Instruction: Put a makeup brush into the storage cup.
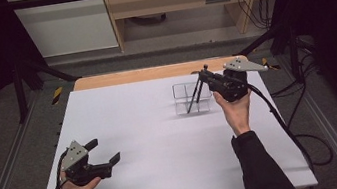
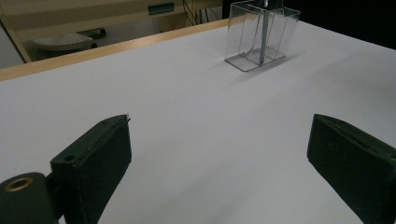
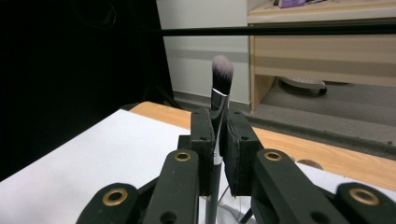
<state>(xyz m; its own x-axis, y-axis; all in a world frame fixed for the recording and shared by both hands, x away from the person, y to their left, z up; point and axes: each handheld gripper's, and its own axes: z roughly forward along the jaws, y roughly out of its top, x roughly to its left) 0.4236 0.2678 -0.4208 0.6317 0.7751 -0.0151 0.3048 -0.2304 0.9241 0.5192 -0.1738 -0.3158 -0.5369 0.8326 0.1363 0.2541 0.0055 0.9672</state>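
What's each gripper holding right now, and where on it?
The right gripper is shut on a makeup brush, clamped on its handle just below the metal collar. The left gripper is open and holds nothing.

Your right gripper (image 3: 215, 140) jaws clamp the makeup brush (image 3: 218, 93) upright, bristles up, above the white counter (image 3: 84, 163).
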